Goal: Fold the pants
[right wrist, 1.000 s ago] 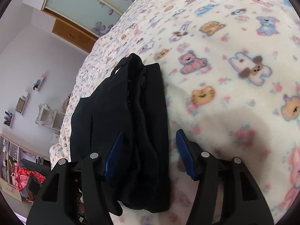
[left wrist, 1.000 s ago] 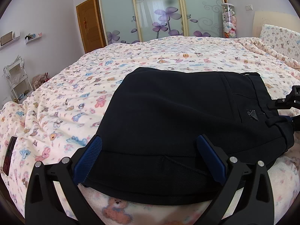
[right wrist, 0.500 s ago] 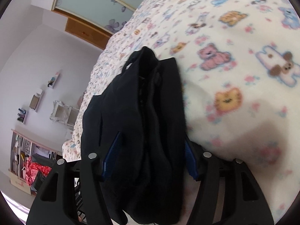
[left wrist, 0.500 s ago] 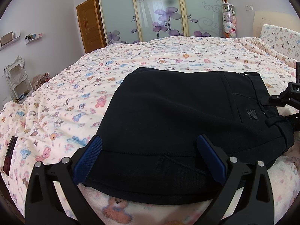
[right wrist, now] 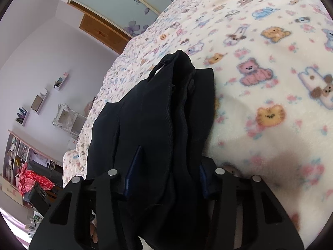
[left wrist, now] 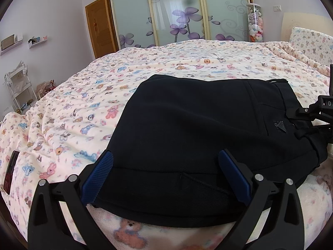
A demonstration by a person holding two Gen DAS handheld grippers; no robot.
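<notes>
Black pants (left wrist: 197,125) lie folded into a flat rectangle on the teddy-print blanket (left wrist: 83,104). My left gripper (left wrist: 166,175) is open, its blue pads (left wrist: 100,175) set wide on either side of the near folded edge and not pressing it. At the right edge of the left wrist view, my right gripper (left wrist: 312,114) reaches in at the waistband end. In the right wrist view the layered waist end of the pants (right wrist: 156,114) fills the gap of the right gripper (right wrist: 167,175). Its jaws are closing, and the pads (right wrist: 133,166) press into the cloth.
The blanket (right wrist: 270,62) spreads wide around the pants. A dark flat device (left wrist: 10,166) lies near the bed's left edge. A pillow (left wrist: 312,41) sits far right. Sliding wardrobe doors (left wrist: 177,10), a wooden door (left wrist: 100,25) and a white rack (left wrist: 18,89) stand beyond the bed.
The right gripper has slid forward over the waist end of the pants, and its fingers have narrowed onto the cloth. The left gripper has stayed where it was.
</notes>
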